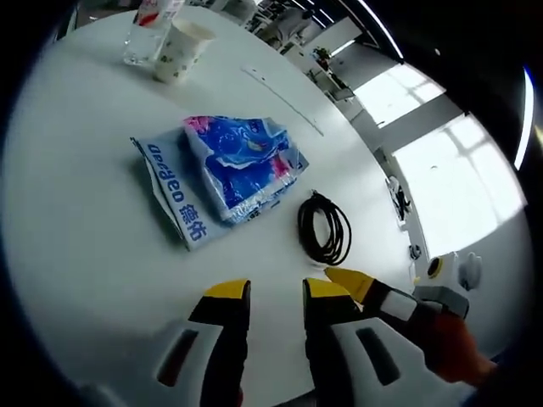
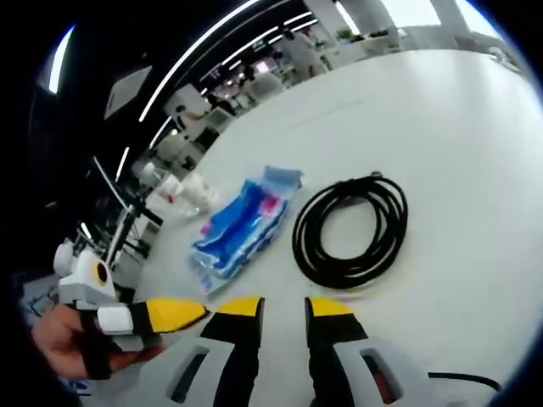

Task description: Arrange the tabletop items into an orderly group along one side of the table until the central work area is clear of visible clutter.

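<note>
A blue tissue pack (image 1: 231, 172) lies on the white table (image 1: 76, 220), ahead of my left gripper (image 1: 277, 292), which is open with nothing between its jaws. A coiled black cable (image 1: 324, 229) lies just right of the pack. A paper cup (image 1: 181, 48) and a clear bottle (image 1: 142, 38) stand at the far edge. The right gripper view has the cable coil (image 2: 349, 229) straight ahead of my right gripper (image 2: 284, 309), also open and empty, with the tissue pack (image 2: 243, 225) to the left and the cup (image 2: 197, 190) beyond it.
The two grippers are side by side, tips close together, near the table's front edge. A hand (image 2: 59, 339) holds the left one. A thin black lead (image 2: 458, 377) lies at the lower right. Desks and bright windows lie beyond the table.
</note>
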The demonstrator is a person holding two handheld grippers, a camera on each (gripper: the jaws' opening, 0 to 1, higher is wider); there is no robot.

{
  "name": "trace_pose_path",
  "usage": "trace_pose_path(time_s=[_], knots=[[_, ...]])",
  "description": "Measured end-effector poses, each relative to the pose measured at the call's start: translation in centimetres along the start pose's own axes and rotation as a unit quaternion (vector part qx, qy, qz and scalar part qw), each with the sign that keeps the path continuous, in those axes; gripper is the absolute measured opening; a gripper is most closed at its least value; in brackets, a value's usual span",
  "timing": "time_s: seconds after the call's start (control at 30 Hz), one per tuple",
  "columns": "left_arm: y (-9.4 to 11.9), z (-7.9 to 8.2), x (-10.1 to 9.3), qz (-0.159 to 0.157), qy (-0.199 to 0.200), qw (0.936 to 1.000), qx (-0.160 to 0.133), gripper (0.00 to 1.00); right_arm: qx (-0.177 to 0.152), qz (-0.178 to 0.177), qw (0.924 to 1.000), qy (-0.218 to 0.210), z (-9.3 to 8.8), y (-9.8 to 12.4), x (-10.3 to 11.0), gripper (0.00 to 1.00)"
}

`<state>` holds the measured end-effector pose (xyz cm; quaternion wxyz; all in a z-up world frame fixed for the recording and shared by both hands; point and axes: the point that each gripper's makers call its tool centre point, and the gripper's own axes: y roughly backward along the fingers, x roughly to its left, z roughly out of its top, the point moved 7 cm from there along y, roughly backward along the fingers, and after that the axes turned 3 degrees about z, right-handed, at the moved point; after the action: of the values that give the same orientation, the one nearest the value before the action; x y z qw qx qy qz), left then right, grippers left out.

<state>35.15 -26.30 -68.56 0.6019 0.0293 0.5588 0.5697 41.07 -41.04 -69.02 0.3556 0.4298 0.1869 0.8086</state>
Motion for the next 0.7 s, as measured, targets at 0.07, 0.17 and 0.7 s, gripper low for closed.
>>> trace_pose_path(time_s=[0.07,0.17,0.7], knots=[[0.2,0.0,0.2,0.002,0.0,1.0,-0.001,0.22,0.004,0.003,1.0,0.004,-0.2,-0.1,0.3,0.17],[0.6,-0.2,0.2,0.002,-0.006,1.0,0.0,0.22,0.008,0.008,0.9999,0.011,-0.3,-0.1,0.8,0.17],[2.4,-0.6,2.6,0.032,0.011,0.9993,-0.011,0.22,0.016,0.017,0.9995,0.022,-0.2,-0.6,1.3,0.17]])
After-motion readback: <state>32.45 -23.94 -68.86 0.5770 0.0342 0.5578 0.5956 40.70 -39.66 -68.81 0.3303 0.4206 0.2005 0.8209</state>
